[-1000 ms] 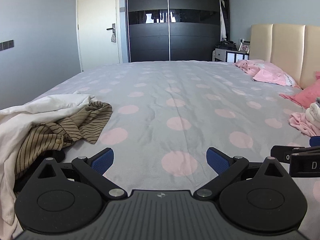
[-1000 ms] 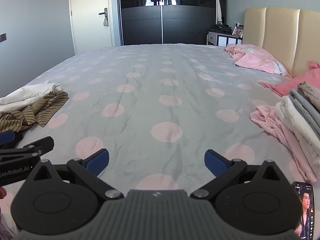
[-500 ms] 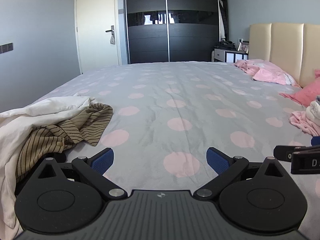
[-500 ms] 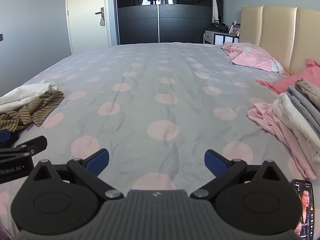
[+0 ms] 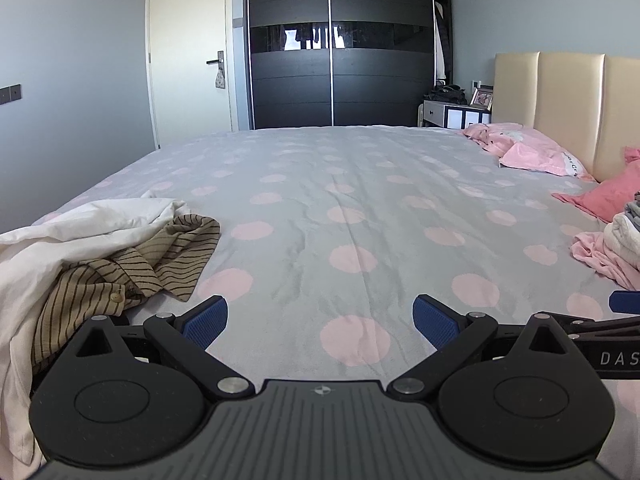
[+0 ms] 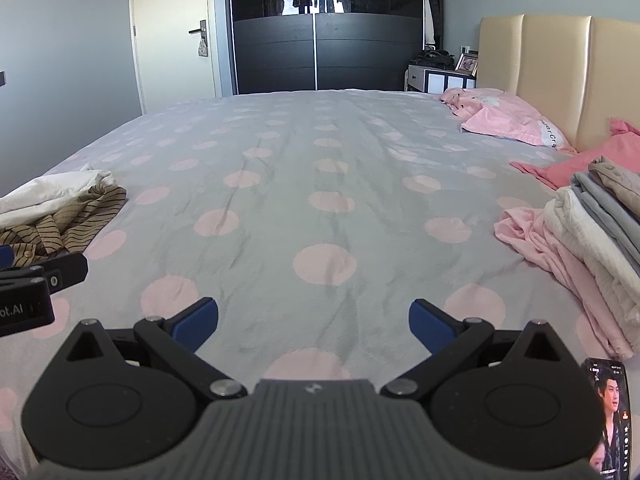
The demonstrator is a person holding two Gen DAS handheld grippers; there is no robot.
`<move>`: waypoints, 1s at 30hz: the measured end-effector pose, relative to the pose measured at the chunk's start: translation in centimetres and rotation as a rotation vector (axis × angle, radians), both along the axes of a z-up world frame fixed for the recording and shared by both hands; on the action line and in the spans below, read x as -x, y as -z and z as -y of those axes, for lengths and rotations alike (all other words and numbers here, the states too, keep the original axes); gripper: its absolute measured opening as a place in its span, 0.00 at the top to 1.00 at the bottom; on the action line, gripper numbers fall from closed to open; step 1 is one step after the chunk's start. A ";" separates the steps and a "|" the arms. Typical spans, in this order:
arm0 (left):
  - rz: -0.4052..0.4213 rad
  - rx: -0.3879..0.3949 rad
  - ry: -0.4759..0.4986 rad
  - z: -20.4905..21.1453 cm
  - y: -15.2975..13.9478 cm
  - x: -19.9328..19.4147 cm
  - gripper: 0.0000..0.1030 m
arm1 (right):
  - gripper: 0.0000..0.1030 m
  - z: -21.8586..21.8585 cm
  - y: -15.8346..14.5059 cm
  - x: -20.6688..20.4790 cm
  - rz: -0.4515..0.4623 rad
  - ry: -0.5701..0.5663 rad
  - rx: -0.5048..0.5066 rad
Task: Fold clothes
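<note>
A crumpled heap lies at the left on the bed: a brown striped shirt (image 5: 160, 256) under a white garment (image 5: 72, 236). It also shows in the right wrist view, striped shirt (image 6: 76, 220) and white garment (image 6: 52, 188). A stack of folded clothes (image 6: 592, 232) sits at the right, with a pink garment (image 6: 532, 236) at the bottom. My left gripper (image 5: 320, 320) is open and empty, just right of the heap. My right gripper (image 6: 312, 320) is open and empty over the bare sheet.
The grey bedsheet with pink dots (image 5: 348, 208) spreads ahead. Pink pillows (image 5: 536, 152) lie by the beige headboard (image 5: 560, 108). A phone (image 6: 608, 416) lies at the near right. A dark wardrobe (image 5: 340, 44) and a door (image 5: 188, 60) stand beyond the bed.
Both grippers have tilted slightly, so the bed sits lower in view. Both stay open and empty. The clothes have not moved.
</note>
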State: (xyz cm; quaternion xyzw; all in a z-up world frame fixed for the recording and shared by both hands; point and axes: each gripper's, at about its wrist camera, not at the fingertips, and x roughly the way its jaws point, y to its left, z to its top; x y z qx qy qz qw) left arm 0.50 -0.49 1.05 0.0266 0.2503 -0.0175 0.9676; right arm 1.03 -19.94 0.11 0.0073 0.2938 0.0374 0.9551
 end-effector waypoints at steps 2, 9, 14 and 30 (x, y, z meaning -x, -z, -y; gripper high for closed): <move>0.001 0.000 0.004 -0.1 -0.1 -0.1 0.02 | 0.01 0.0 0.0 -0.1 0.000 -0.001 0.000; -0.003 0.002 -0.004 -0.3 -0.3 -0.2 0.02 | 0.01 -0.1 0.0 -0.2 -0.007 -0.004 -0.002; -0.007 -0.005 -0.012 -0.4 -0.4 -0.2 0.02 | 0.01 -0.4 0.0 -0.1 -0.006 -0.007 0.008; -0.057 0.006 -0.021 -1.1 0.0 -0.4 0.02 | 0.01 -0.1 -0.3 -0.2 -0.001 0.019 0.002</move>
